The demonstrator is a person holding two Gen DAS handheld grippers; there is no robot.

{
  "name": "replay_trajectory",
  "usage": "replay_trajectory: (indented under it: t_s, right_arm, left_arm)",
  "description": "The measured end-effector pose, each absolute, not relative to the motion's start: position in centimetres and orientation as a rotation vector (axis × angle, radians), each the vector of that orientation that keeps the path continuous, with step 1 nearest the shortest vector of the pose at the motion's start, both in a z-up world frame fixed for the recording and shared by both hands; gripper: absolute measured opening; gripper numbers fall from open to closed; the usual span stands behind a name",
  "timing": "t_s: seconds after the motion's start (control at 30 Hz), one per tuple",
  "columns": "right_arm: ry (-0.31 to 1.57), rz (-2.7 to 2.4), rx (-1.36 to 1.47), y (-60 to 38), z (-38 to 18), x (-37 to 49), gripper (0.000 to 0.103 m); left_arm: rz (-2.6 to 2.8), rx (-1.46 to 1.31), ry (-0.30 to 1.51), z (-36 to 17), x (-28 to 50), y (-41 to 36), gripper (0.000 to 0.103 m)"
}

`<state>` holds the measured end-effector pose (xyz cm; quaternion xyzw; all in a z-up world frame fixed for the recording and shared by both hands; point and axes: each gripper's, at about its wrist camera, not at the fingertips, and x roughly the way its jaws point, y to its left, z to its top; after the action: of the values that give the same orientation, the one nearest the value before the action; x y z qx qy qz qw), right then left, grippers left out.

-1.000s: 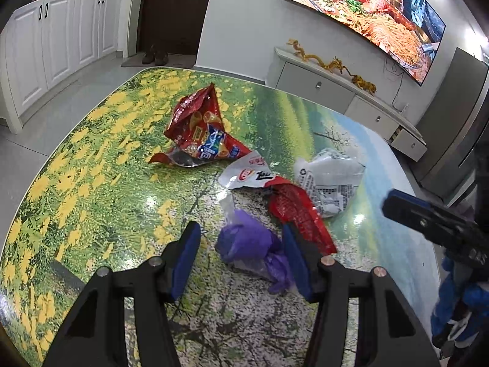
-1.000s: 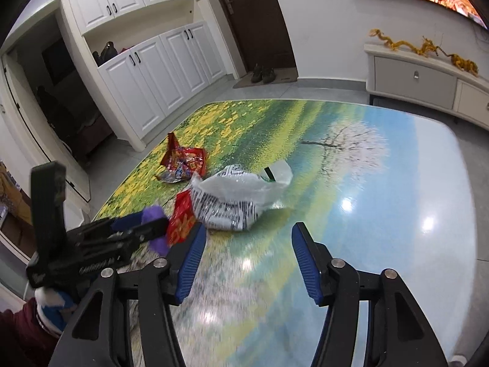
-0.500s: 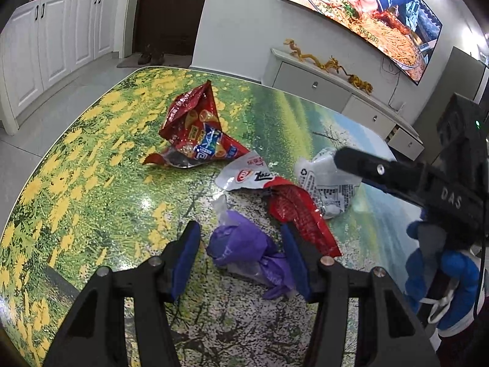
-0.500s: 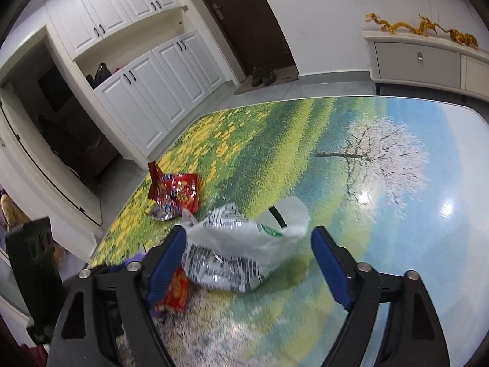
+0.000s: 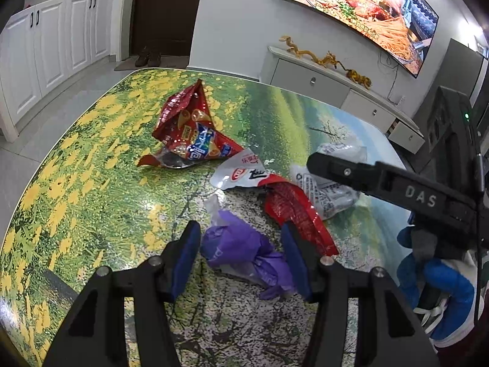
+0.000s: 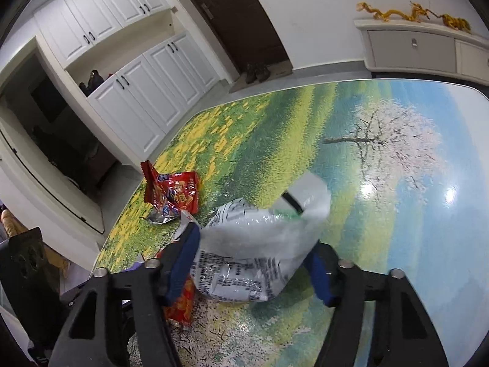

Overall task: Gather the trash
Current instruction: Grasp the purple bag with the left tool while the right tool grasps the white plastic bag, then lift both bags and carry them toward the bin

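A crumpled purple wrapper [image 5: 244,252] lies on the table between the open jaws of my left gripper [image 5: 240,255]. Beside it are a red and white wrapper [image 5: 281,195], a red snack bag [image 5: 191,134] farther back, and a white printed plastic bag [image 5: 330,183] on the right. In the right wrist view my right gripper [image 6: 256,264] is open with the white bag [image 6: 253,253] between its fingers; the red snack bag [image 6: 174,192] lies behind on the left. The right gripper's black body [image 5: 397,188] reaches in over the white bag in the left wrist view.
The table [image 5: 91,183] has a glossy printed landscape top; its near-left edge [image 6: 122,229] drops to the floor. White cabinets [image 6: 146,98], a dark door [image 5: 165,12] and a low sideboard [image 5: 330,82] under a wall screen stand beyond.
My right gripper has moved forward and down until the white bag sits between its fingers. My left gripper has crept slightly closer around the purple wrapper.
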<state>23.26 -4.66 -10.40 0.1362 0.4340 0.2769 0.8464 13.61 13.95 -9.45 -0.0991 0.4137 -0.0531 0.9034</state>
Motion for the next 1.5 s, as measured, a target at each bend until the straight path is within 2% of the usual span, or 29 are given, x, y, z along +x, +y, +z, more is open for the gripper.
replay_trajectory:
  t_s: [0.17,0.4,0.97,1.5]
  right_arm:
    - [0.910,0.550,0.238,-4.4,-10.4,22.6,0.045]
    - [0.924,0.521,0.217,-4.4,-10.1,21.4,0.035]
    - [0.865,0.432,0.228,-7.3,-7.0,16.9,0.032]
    - [0.826,0.408,0.276,-9.4,-5.4,13.1,0.032]
  left_arm:
    - [-0.136,-0.182,0.860,-9.5,13.9,13.3,0.043]
    - [-0.154,-0.180,0.860,-9.6,14.1,13.2,0.040]
    - [-0.187,-0.169,0.840,-9.1,13.0,12.6,0.035]
    - [-0.201,-0.198,0.735,-5.2,8.3,12.6,0.034]
